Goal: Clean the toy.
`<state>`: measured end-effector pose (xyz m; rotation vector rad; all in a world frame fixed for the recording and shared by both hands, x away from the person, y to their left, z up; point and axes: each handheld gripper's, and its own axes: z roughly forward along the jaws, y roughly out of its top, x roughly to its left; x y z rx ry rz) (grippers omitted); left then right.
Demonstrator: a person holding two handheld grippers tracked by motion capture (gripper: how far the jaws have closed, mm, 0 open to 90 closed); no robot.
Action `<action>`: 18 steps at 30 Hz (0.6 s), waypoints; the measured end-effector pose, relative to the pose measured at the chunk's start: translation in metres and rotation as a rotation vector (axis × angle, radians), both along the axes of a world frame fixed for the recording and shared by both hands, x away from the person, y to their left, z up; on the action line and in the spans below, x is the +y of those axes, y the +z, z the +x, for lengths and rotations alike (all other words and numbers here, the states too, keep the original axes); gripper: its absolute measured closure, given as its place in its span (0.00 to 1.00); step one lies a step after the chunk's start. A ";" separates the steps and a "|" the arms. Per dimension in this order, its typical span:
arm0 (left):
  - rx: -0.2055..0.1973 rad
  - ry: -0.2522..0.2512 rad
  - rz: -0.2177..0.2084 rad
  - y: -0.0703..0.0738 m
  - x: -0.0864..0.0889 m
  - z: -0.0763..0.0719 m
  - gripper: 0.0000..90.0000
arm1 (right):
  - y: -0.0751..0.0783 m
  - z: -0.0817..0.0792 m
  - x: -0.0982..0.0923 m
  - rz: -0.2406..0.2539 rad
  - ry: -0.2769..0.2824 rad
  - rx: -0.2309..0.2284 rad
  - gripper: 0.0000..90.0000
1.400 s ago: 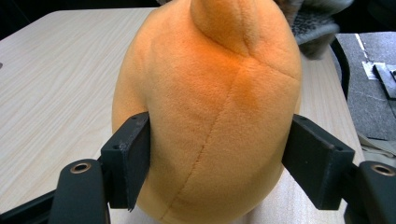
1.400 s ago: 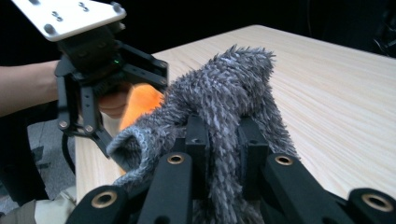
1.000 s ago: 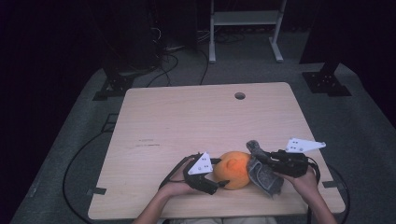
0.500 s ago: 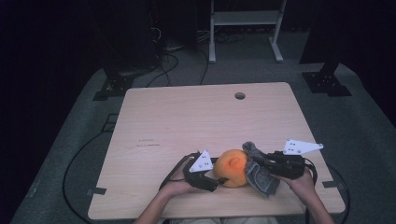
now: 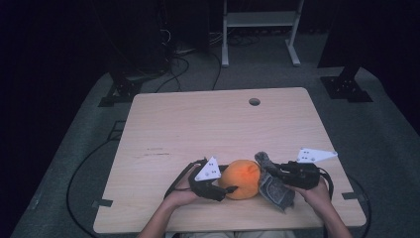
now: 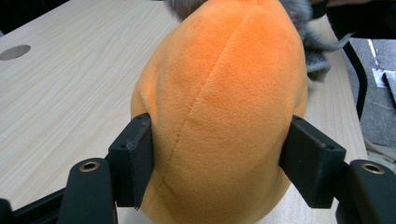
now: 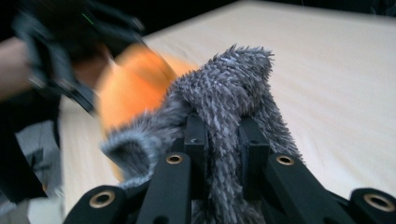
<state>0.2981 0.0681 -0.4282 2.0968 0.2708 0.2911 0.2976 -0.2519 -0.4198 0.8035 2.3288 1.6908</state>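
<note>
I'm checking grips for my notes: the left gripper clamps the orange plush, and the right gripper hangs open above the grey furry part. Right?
Not quite. The right gripper is shut on the grey furry part, as the right gripper view shows. The left gripper does clamp the orange plush.

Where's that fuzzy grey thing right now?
In the high view the grey furry piece lies near the table's front edge, right of centre, against the orange plush. The right tool is clamped on it.

I see a bright orange plush (image 6: 219,107) with shaggy grey fur (image 7: 229,98) on my pale wood-grain bench (image 5: 198,124), black claws and white three-cornered plates (image 5: 209,169).
</note>
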 end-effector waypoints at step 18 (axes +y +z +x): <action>-0.006 -0.013 -0.011 -0.008 -0.012 -0.003 0.32 | 0.005 -0.003 -0.002 -0.081 -0.031 -0.054 0.85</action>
